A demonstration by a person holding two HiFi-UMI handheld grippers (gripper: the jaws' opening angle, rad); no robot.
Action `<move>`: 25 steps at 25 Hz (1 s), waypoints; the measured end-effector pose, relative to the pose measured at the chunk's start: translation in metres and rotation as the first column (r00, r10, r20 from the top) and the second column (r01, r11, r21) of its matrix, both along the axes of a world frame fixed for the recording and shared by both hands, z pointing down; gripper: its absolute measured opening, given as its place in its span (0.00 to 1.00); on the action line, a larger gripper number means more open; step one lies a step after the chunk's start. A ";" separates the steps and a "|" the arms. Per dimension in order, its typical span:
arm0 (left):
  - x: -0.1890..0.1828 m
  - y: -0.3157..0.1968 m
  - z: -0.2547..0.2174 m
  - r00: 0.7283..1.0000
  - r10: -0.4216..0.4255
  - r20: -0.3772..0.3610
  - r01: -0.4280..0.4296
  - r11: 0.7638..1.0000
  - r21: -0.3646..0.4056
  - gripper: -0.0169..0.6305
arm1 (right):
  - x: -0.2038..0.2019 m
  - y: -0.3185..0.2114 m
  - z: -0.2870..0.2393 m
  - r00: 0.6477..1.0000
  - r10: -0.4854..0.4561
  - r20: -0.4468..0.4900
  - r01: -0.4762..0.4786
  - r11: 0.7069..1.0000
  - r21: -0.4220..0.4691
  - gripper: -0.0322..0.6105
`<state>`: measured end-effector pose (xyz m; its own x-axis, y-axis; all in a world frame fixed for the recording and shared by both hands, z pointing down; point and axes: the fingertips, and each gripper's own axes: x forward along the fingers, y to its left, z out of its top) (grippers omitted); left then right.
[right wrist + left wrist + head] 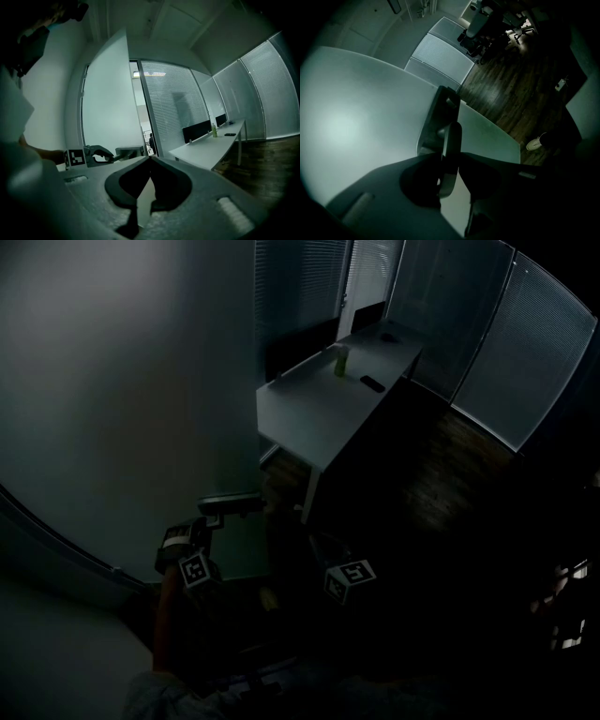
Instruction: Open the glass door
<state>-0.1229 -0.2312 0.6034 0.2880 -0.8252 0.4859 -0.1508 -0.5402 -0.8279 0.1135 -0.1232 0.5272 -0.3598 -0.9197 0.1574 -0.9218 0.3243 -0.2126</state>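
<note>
My left hand-held gripper sits at the lower middle of the left gripper view, clamped on the door handle. The flat lever stands edge-on between the two pads, and both press on it. The handle's mount sits just above on the glass door, whose frosted pane fills the left half of that view and the upper left of the head view.

My right hand-held gripper is at the lower middle of the right gripper view. Its jaw tips are together and nothing is between them. In the head view it is low and right of centre, well apart from the door. Only its marker cube shows there, because that part is very dark.

Beyond the door's edge, dark wood floor runs to the upper right of the left gripper view. A long white bench stands right of centre in the right gripper view. On it are a green bottle and, near that, what seems to be a small flat dark thing. Behind them, slatted blinds cover the glass walls.
</note>
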 end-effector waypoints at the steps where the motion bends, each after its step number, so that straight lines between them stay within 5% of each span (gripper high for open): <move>1: -0.001 0.004 0.001 1.000 0.002 0.000 -0.002 1.000 -0.002 0.21 | -0.001 0.005 0.001 1.000 -0.002 0.001 0.002 1.000 -0.001 0.05; 25: -0.014 0.069 0.001 0.999 0.008 0.031 -0.008 1.000 0.004 0.21 | 0.012 0.084 0.004 1.000 0.024 0.018 -0.024 1.000 0.002 0.05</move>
